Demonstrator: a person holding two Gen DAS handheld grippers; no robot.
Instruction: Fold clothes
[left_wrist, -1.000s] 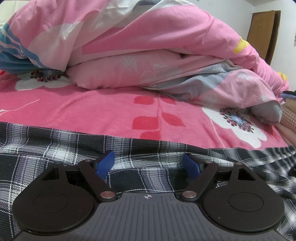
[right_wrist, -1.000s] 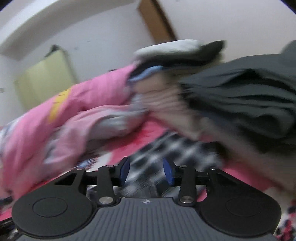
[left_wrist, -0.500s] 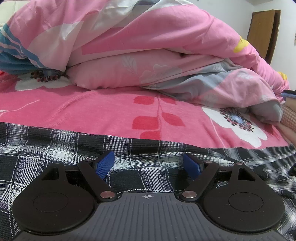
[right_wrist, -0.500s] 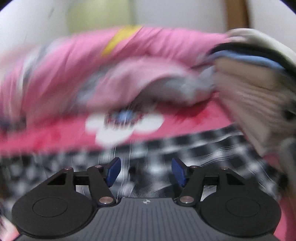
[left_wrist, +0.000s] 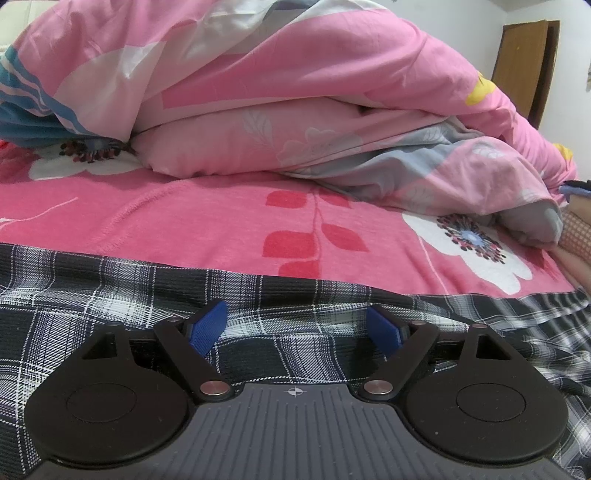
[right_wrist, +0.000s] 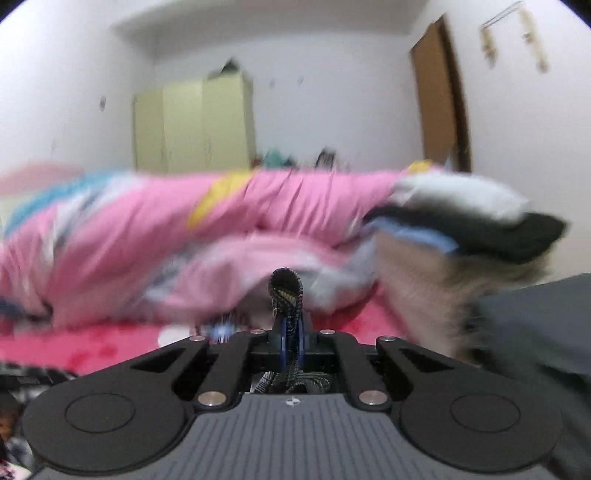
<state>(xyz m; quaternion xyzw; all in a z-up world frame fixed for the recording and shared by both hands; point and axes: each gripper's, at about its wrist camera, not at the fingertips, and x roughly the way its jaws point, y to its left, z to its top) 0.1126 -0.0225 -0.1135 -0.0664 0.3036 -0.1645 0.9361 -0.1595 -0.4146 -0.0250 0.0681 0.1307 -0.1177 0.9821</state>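
Fabric of the black-and-white plaid garment (left_wrist: 110, 295), seemingly its edge, is pinched by the closing right gripper (right_wrist: 290, 332); it should be lifted evenly while the spread left gripper (left_wrist: 295, 325) is pressed down.

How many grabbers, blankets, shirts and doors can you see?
Grippers: 2 (left gripper, right gripper)
Pink quilts: 1
Plaid shirts: 1
Wooden doors: 1
Total: 5

text: none legible | labels: none (only floral and plaid prints) | numbers: none
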